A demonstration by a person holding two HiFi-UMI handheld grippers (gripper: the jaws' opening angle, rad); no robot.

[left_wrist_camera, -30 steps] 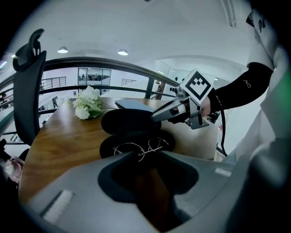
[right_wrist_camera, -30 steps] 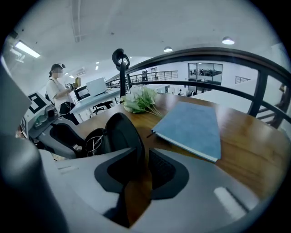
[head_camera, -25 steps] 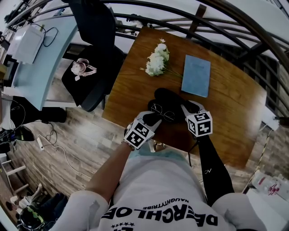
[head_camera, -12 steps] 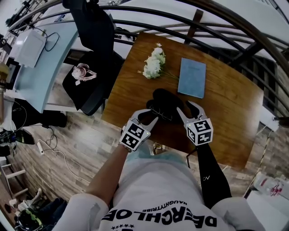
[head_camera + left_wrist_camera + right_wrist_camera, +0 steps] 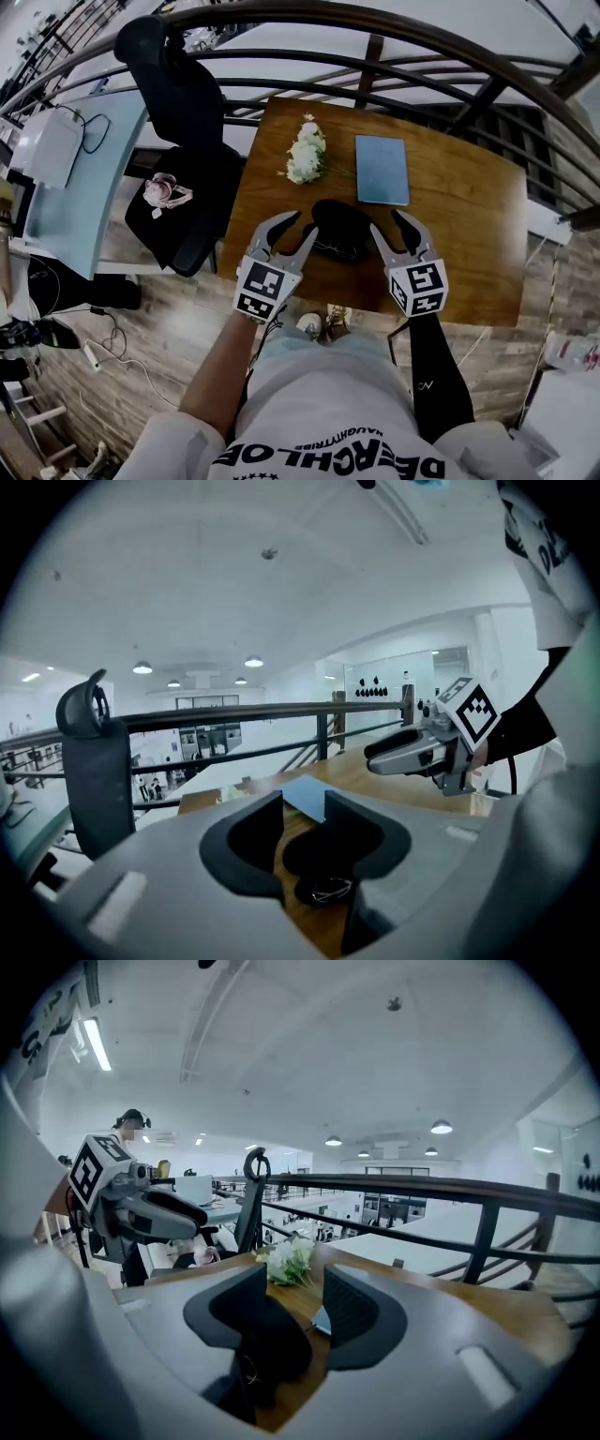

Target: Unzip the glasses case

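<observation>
Glasses case [image 5: 339, 223]: black, matte, rounded oval, lying flat on brown wooden table [image 5: 459, 234] near its front edge; long axis unclear. Wire-framed glasses [image 5: 330, 247] at its near end. Left gripper [image 5: 302, 223] and right gripper [image 5: 386, 221]: grey, curved jaws spread wide, empty, flanking the case.

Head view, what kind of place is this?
Probably an open-plan office on an upper level: a wooden table stands by a metal railing, an office chair sits beside a pale desk, and ceiling lights dot a big hall.
</observation>
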